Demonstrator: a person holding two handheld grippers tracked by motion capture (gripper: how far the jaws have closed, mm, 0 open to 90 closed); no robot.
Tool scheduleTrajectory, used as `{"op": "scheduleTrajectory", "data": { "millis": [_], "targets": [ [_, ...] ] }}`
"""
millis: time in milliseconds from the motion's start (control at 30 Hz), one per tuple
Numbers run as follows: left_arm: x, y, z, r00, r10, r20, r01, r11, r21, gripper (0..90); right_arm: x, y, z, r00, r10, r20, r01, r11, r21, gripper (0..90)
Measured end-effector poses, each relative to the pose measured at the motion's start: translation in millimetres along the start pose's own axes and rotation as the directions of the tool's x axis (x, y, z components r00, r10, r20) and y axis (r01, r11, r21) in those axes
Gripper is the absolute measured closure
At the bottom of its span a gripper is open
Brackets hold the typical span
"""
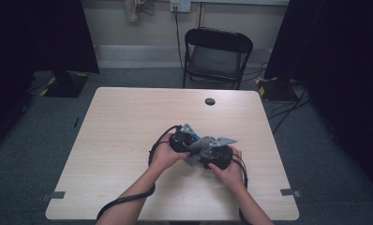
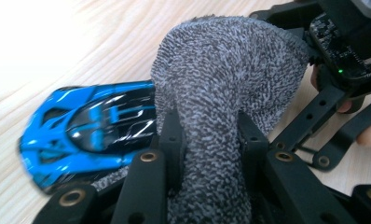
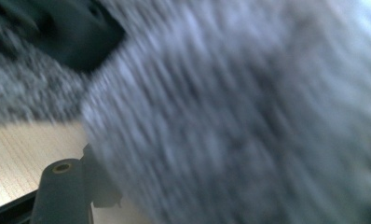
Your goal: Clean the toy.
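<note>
A: Left hand-held gripper [image 2: 207,154], jaws clamped tight on a fold of the grey knitted cloth [image 2: 230,84]. The fabric bulges up between the two black jaws.

B: And the right hand-held gripper [image 1: 217,157]?

A: It's pressed right up against the same cloth [image 3: 249,121], which sits blurred and very close in the right gripper view. Whether its jaws bite the fabric or just stand apart, I can't tell.

B: What's beside the cloth?

A: A blue toy car [image 2: 90,130] with black striping, its rear end tucked under the cloth's edge. No brand, label or lettering can be read on it.

B: Where on the tabletop [image 1: 128,122]?

A: Both hands [image 1: 163,154] meet right of centre, nearer the person's edge than the far one, with the cloth bunched between the grippers. A dark round hole [image 1: 210,101] lies near the far edge.
</note>
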State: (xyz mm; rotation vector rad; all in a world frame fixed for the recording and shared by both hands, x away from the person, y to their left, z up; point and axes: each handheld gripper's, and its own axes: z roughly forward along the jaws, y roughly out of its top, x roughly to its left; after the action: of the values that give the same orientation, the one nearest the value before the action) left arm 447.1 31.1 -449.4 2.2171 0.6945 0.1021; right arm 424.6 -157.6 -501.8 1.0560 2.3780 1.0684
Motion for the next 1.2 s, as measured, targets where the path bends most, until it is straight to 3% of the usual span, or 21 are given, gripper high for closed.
{"op": "scheduleTrajectory", "data": {
  "millis": [167,367,633,867,1200],
  "targets": [
    [-0.2,-1.1,9.4,0.9996,-0.021,-0.02,0.021,0.9998,-0.006,69.5,0.0,0.0,0.0,1.0,0.0,0.0,0.0,1.0,0.0,25.6],
    [2.9,1.4,7.6,0.9983,-0.032,-0.048,0.032,0.9995,-0.003,69.6,0.0,0.0,0.0,1.0,0.0,0.0,0.0,1.0,0.0,25.6],
    [11.3,2.6,6.8,0.9955,-0.087,-0.038,0.087,0.996,-0.021,69.5,-0.1,0.0,0.0,1.0,0.0,0.0,0.0,1.0,0.0,25.6],
    [17.2,6.1,3.7,0.9943,-0.086,-0.063,0.086,0.9963,-0.003,69.4,-0.1,0.0,0.0,1.0,0.0,-0.001,0.0,1.0,0.0,25.6],
    [39.0,6.0,-1.1,0.9811,-0.138,-0.136,0.137,0.9904,-0.012,69.4,-0.1,0.0,0.1,1.0,-0.001,0.0,0.001,1.0,0.0,25.6]
  ]
}}
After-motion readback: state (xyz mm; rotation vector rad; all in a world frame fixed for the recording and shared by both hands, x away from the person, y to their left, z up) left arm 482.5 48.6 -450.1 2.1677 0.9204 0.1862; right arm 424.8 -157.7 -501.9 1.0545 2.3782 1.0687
